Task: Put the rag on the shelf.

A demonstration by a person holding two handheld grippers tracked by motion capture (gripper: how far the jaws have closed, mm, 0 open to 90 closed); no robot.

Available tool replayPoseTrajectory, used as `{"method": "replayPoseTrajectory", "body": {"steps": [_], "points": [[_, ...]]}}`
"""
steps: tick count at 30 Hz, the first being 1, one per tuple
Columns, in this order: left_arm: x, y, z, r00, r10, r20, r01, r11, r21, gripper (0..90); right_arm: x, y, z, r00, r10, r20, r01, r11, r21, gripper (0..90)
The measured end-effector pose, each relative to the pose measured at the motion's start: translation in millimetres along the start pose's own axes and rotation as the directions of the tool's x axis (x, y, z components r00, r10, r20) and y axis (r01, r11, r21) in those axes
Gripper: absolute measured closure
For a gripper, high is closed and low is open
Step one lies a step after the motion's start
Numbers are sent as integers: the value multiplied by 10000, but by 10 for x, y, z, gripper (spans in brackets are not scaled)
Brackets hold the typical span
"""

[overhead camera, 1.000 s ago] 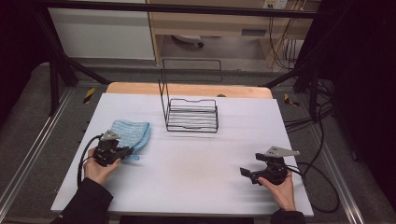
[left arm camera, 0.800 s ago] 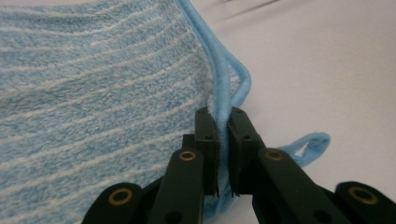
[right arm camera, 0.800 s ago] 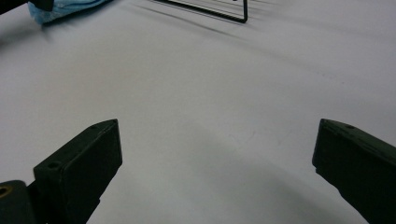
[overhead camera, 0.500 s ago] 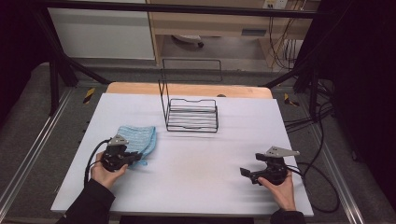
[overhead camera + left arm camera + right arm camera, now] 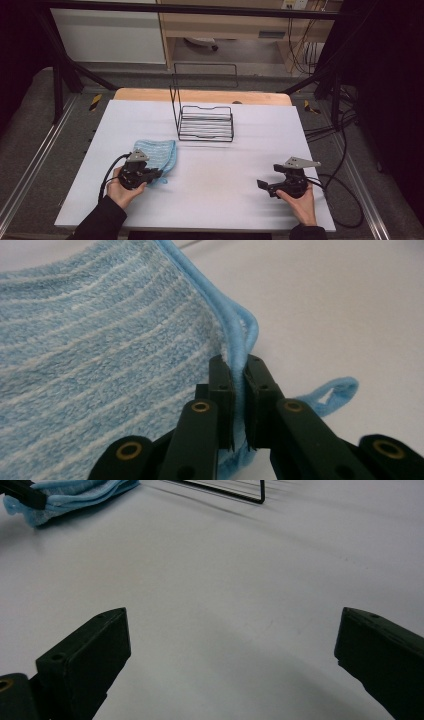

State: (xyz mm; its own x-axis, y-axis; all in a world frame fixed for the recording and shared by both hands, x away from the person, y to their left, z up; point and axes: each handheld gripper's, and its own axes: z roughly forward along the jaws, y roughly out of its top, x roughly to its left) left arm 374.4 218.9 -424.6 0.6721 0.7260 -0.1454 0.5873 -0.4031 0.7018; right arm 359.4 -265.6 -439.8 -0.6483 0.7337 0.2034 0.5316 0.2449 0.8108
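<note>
A light blue striped cloth [image 5: 156,152] lies folded on the white table [image 5: 220,170], left of centre. My left gripper [image 5: 157,175] is shut on the cloth's hemmed edge [image 5: 239,357]; in the left gripper view the hem is pinched between the two black jaws, and a small hanging loop [image 5: 335,392] pokes out to the right. My right gripper [image 5: 260,186] rests low over the table at the front right, its jaws wide apart with bare table between them. The cloth [image 5: 75,495] also sits far off at the upper left of the right gripper view.
A black wire rack [image 5: 206,120] with a tall upright back stands behind the middle of the table. A wooden board edge [image 5: 200,95] runs along the far side. Cables [image 5: 340,185] trail off the table at the right.
My left gripper has slid to the right across the table, dragging the blue cloth with it. The right gripper has stayed where it was.
</note>
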Motion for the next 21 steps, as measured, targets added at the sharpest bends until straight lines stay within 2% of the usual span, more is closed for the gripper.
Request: {"method": "replayPoseTrajectory", "body": {"steps": [21], "points": [[-401,83,104,9952,528,825,-518,9986,-142,839,2,-1,3,10000,12,0,-12,10000,18,21]]}}
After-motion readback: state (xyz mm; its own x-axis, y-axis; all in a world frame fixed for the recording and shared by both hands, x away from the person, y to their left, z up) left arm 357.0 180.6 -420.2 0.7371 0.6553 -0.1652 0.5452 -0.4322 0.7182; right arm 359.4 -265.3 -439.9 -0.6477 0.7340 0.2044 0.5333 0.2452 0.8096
